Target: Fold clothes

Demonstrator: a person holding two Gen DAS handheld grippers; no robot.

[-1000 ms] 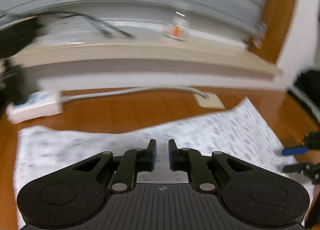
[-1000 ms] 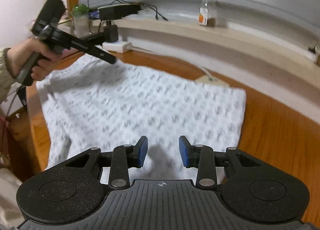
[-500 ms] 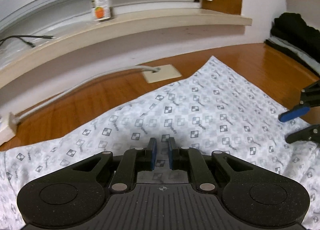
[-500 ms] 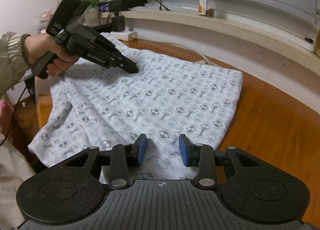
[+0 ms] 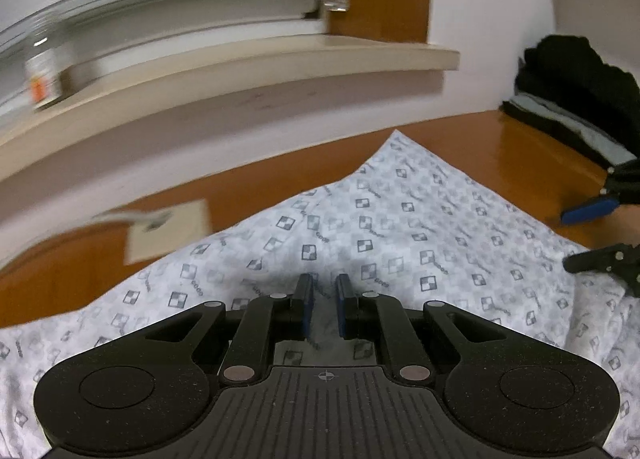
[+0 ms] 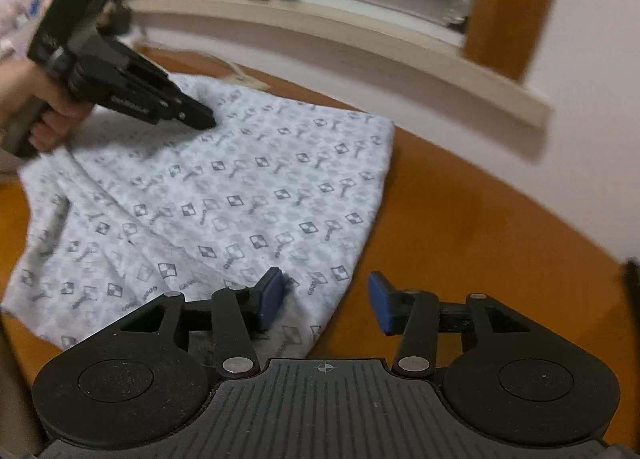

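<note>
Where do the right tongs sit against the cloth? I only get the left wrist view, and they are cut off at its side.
Observer: In the right wrist view the right tongs are opening astride the patterned cloth's right edge. One finger is over fabric and the other over bare table.
Operator: What do my left tongs look like from there?
Observer: The left tongs point down with their tip at the cloth's far left part. Blur hides whether they pinch it.
Operator: Is the cloth lying flat?
Observer: Mostly, but a long crease runs from near the left tongs toward the near edge.
</note>
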